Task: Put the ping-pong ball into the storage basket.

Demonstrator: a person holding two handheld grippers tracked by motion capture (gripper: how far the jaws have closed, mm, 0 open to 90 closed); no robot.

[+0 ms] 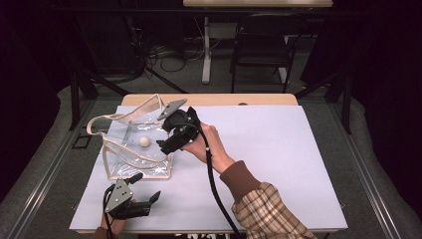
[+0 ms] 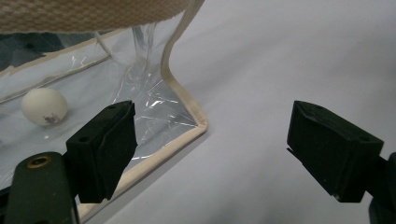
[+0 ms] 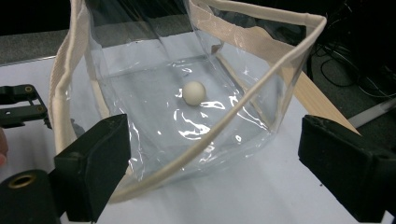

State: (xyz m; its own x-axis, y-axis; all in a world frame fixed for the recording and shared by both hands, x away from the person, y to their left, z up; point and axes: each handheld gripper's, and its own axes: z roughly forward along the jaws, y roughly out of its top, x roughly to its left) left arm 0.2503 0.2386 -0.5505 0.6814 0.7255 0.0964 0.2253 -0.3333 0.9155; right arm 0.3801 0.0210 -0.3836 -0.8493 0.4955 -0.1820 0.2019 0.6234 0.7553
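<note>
Reaching in from the lower right, the person's right forearm, in a brown cuff and plaid sleeve, angles up and left across the table (image 1: 278,149). Its hand holds the right gripper (image 1: 165,144) at the right-hand wall of a clear plastic tote bag (image 1: 124,149), jaws pointing down and left toward the bag. In the right gripper view both black jaws stand wide apart with nothing between the pads; released.

Left gripper (image 1: 149,191) sits low near the front table edge, just in front of the bag, jaws pointing right. Left gripper view: jaws spread wide, empty, the bag's cream-trimmed bottom corner (image 2: 198,123) just beyond the left jaw.

Count: one bag, two cream webbing handles (image 1: 99,122), one white ball (image 1: 144,141), two grippers.

Ball position: inside the bag, resting on its clear floor, apart from the walls (image 3: 194,92).

Markings: a small dark print on the ball (image 2: 50,119), too blurred to read. No other writing legible.
</note>
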